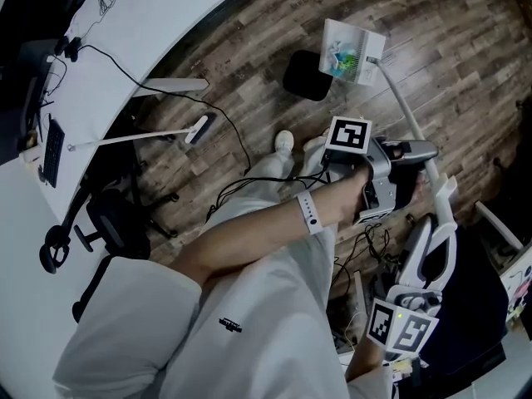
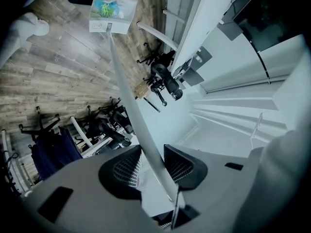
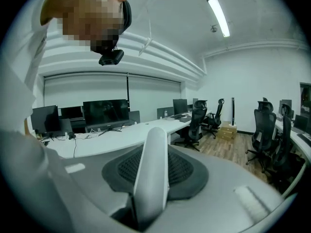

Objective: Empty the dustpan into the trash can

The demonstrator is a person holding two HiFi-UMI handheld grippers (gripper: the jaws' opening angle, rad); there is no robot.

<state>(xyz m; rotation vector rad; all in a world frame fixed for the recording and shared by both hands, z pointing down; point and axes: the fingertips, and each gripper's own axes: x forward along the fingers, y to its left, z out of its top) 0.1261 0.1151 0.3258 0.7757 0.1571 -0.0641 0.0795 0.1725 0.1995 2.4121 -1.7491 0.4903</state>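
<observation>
Lengthwise, dustpan point(image 1: 353, 52) scoop-end away from person

Bare brown wood-plank floor point(image 1: 449, 48) lies open beyond and to the right of the round black trash can point(image 1: 306, 75), though the white plastic dustpan point(image 1: 353, 52) sits just beside the can there. On the left, the long curved white desk point(image 1: 166, 15) and its white leg point(image 1: 176, 84) close that side, with a black wheeled office chair point(image 1: 112, 223) nearer. Black cables point(image 1: 237, 185) trail across the floor by the person's white shoes point(image 1: 284, 142).
</observation>
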